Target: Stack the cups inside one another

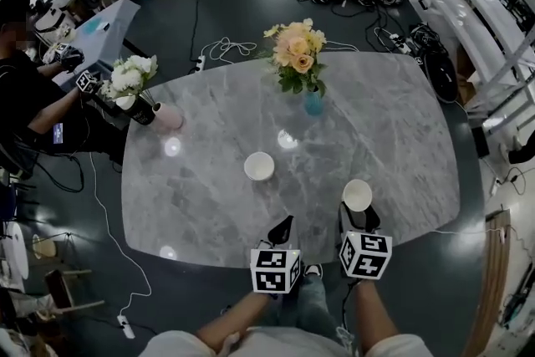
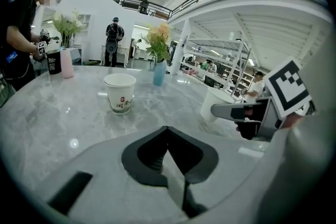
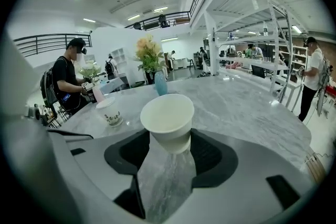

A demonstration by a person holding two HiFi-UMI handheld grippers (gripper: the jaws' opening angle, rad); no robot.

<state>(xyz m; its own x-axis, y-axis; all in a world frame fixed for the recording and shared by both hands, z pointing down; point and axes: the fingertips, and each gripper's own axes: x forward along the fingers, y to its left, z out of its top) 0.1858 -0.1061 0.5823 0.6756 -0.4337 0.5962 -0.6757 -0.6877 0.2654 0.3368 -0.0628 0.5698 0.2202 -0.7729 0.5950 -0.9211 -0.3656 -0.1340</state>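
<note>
Two white paper cups are on the grey marble table (image 1: 401, 138). One cup with red print (image 1: 259, 165) (image 2: 120, 93) (image 3: 112, 117) stands upright alone near the table's middle. The other, plain cup (image 1: 358, 195) (image 3: 167, 119) (image 2: 215, 105) sits between the jaws of my right gripper (image 1: 359, 215) (image 3: 169, 136), which is shut on its lower sides, mouth up. My left gripper (image 1: 282, 226) (image 2: 167, 128) hovers by the near table edge, shut on nothing, its tips pointing at the printed cup.
A blue vase of peach flowers (image 1: 313, 103) stands beyond the cups. A pink vase (image 1: 168, 118) and a black vase with white flowers (image 1: 140, 109) are at the table's left edge, beside a person in black (image 1: 25, 96). Cables (image 1: 226, 48) lie on the floor.
</note>
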